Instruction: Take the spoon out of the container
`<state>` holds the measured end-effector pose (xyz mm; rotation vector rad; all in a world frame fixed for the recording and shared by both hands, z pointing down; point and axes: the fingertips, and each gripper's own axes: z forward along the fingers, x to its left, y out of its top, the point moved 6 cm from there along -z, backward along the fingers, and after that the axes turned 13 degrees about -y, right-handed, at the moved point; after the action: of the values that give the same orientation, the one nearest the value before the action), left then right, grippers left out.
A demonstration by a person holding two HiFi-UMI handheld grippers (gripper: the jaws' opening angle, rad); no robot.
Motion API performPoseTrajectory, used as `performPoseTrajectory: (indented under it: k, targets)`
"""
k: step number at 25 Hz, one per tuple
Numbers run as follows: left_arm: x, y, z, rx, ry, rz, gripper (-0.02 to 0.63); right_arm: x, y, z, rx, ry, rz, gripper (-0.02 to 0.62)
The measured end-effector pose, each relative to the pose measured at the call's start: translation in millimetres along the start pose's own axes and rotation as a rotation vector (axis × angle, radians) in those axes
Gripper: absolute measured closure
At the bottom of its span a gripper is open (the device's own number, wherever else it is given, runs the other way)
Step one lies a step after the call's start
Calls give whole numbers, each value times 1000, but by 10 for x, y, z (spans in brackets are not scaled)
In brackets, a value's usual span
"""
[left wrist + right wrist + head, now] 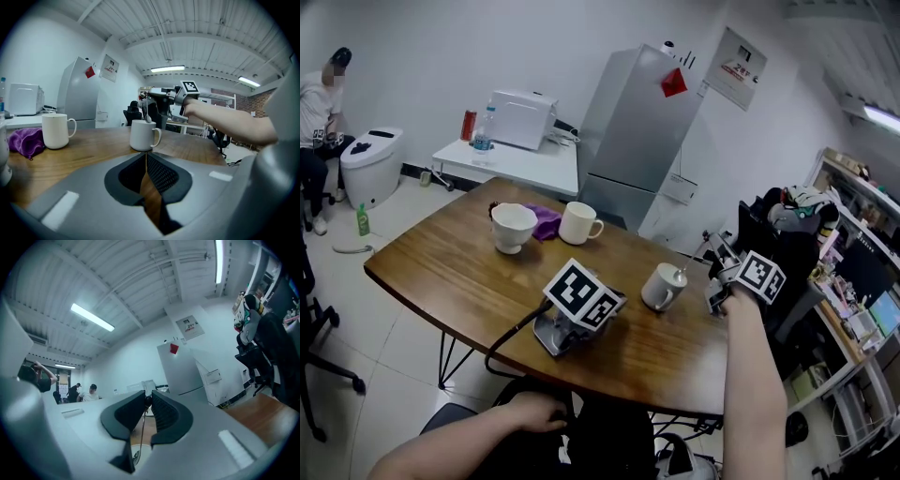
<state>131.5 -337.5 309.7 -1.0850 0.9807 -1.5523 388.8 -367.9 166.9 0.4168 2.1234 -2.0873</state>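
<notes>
A white mug [659,289] stands near the table's right edge with a metal spoon [694,258] leaning out of it toward the right. My right gripper [713,251] is shut on the top end of the spoon's handle. In the right gripper view the thin handle [144,427] runs down from the closed pads [159,413] to the mug [140,456] below. My left gripper [598,326] lies on the table left of the mug, jaws shut and empty. From it I see the mug [143,136], the spoon [148,117] and the right gripper [152,101] above.
A white cup [514,227], a purple cloth [546,220] and another white mug [578,223] sit at the table's far side. A grey fridge [642,122] and a side table [511,161] stand behind. A dark chair [787,244] is at the right. A person sits at far left.
</notes>
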Motion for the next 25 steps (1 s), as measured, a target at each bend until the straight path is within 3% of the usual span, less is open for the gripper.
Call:
performPoseTrajectory:
  k: [5,11,25]
  targets:
    - [-5,-3,-2,0,0,1,595,7,196,-136,-51,9,18,549]
    - [0,4,-1,0,0,-1,595,-149,225,-261,-34,-35,30,550]
    - [2,13,-5,0,-1,-1,595,-664,-557,-436,333,-126,51,549]
